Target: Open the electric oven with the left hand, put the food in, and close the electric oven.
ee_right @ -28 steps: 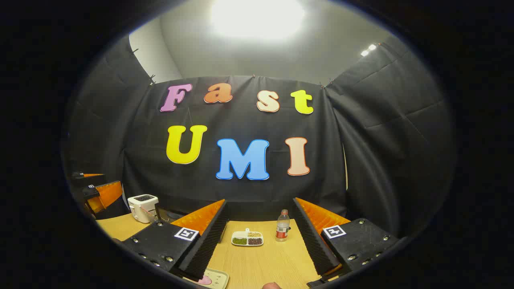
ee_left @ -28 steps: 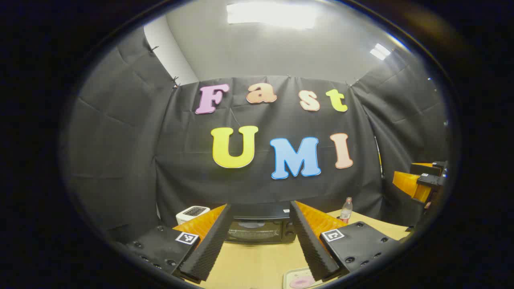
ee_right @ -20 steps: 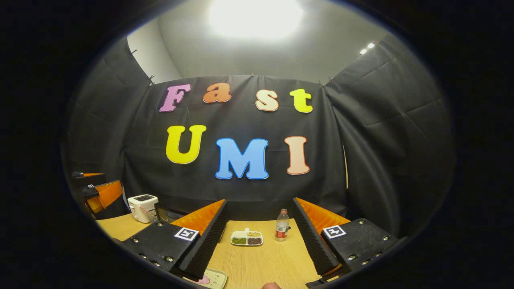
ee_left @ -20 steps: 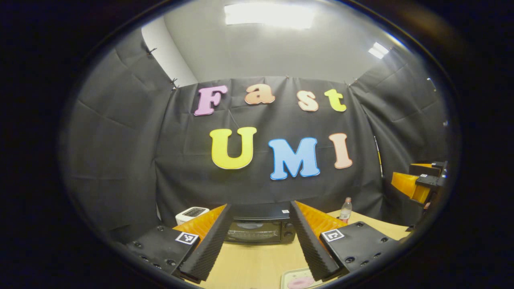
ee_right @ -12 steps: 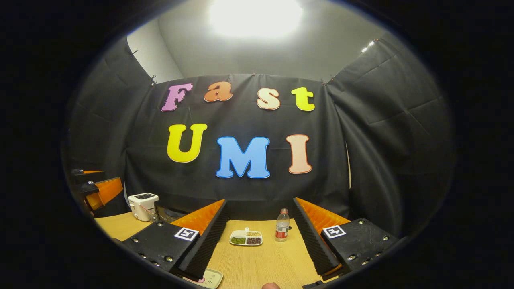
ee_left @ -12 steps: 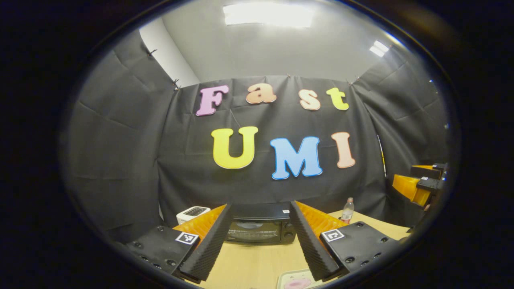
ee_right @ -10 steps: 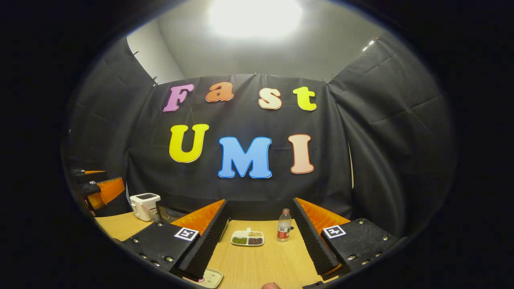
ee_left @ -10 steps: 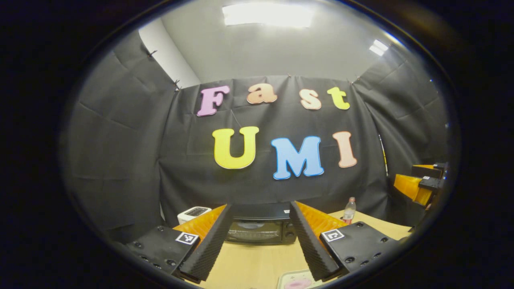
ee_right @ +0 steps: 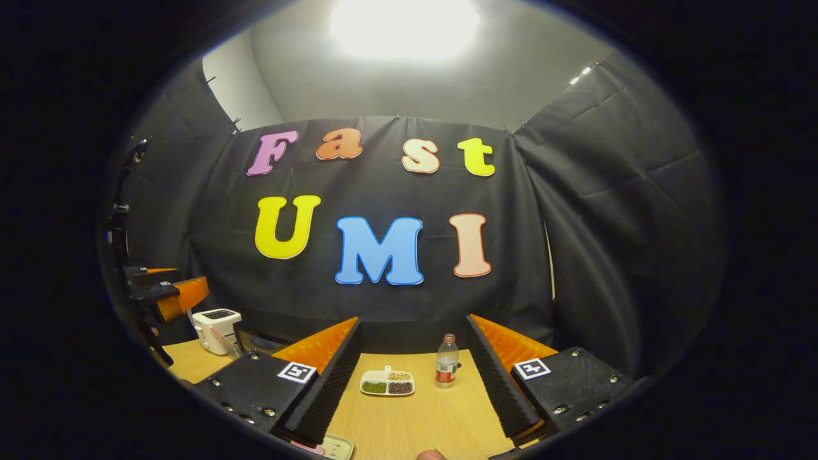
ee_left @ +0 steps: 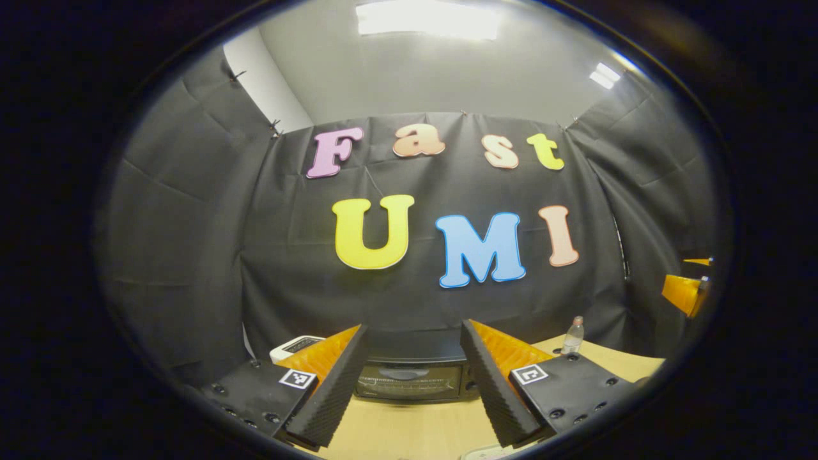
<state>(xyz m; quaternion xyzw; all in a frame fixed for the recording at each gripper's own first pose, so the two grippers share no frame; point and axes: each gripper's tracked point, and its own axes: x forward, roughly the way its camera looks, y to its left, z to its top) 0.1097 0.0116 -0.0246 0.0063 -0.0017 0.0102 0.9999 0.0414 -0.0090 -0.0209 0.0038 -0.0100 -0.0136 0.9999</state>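
The black electric oven (ee_left: 409,382) stands on the wooden table straight ahead, its glass door shut. My left gripper (ee_left: 413,327) is open and framing the oven, still short of it, with nothing between its fingers. The food, a pink piece on a pale tray (ee_right: 333,446), lies at the near table edge beside my right gripper (ee_right: 412,322). That gripper is open and empty above the table (ee_right: 415,421). A sliver of the tray (ee_left: 486,452) peeks in at the bottom of the left gripper view. The other gripper (ee_right: 169,294) hovers far left in the right gripper view.
A white toaster (ee_left: 295,345) sits left of the oven. A small divided dish (ee_right: 386,383) of beans and a water bottle (ee_right: 446,369) stand mid-table toward the back wall. Black cloth walls close the booth behind and on both sides.
My left gripper has moved forward toward the oven, which looks larger now, and the tray has slid almost out of the bottom of its view. The right gripper has barely shifted.
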